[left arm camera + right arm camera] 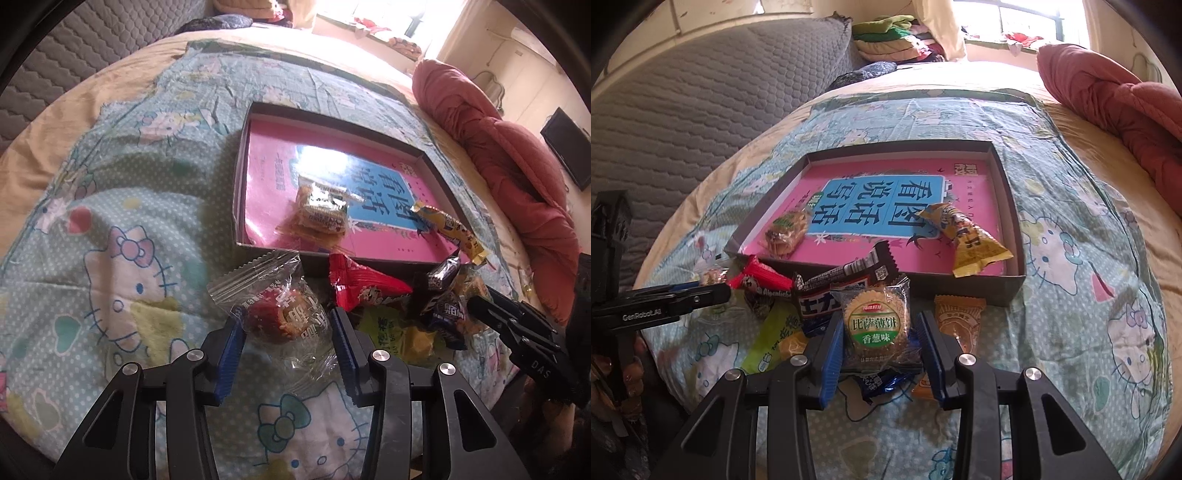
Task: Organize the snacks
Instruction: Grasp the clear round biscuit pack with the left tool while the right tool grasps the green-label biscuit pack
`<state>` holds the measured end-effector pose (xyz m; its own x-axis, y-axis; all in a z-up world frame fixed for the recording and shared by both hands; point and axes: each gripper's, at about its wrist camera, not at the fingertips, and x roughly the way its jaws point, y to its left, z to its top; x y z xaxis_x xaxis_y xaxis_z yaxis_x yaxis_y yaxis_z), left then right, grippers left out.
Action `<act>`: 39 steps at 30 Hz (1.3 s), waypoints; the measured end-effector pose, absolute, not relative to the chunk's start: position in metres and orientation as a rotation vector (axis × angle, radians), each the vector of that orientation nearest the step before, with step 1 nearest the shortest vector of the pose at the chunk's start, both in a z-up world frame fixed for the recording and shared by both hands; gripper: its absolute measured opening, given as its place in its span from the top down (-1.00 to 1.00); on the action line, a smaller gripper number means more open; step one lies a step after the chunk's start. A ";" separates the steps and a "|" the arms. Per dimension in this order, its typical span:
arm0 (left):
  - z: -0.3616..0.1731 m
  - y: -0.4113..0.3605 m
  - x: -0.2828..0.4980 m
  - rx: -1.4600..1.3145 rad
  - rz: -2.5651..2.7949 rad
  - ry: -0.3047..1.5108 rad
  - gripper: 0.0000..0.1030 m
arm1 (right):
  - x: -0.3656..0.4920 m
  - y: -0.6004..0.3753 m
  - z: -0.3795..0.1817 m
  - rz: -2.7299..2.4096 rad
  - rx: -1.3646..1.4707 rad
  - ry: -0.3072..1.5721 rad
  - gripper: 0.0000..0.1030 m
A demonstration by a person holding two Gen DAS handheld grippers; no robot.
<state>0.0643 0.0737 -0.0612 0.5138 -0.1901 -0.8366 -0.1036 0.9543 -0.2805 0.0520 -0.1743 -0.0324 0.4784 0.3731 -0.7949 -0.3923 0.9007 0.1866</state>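
Observation:
A shallow dark box [240, 177] [1012, 206] with a pink book inside lies on the bed. It holds a cracker pack [321, 214] [786, 230] and a yellow snack bar [450, 225] [964, 236]. Loose snacks lie in front of it. My left gripper [286, 325] is open around a clear pack with a red candied fruit [280, 314]; contact cannot be told. My right gripper [881, 332] is open around a round biscuit pack with a green label [877, 325]. A red candy pack [362, 284] [761, 280] and a dark wafer pack [443, 299] [846, 280] lie between.
The bed has a Hello Kitty blanket [122, 258] [1089, 258]. A red quilt [509, 158] [1115, 103] lies bunched at the right. A grey padded headboard [683, 110] is at the left. An orange pack [956, 317] and a green pack [772, 339] lie near my right gripper.

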 end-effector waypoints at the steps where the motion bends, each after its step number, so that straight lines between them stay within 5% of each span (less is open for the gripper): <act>1: -0.058 0.074 0.064 -0.312 -0.052 1.024 0.07 | 0.052 -0.176 -0.031 0.467 -0.013 0.960 0.23; 39: -0.033 0.080 0.090 -0.272 -0.061 0.875 0.07 | 0.097 -0.203 -0.028 0.395 0.096 0.901 0.23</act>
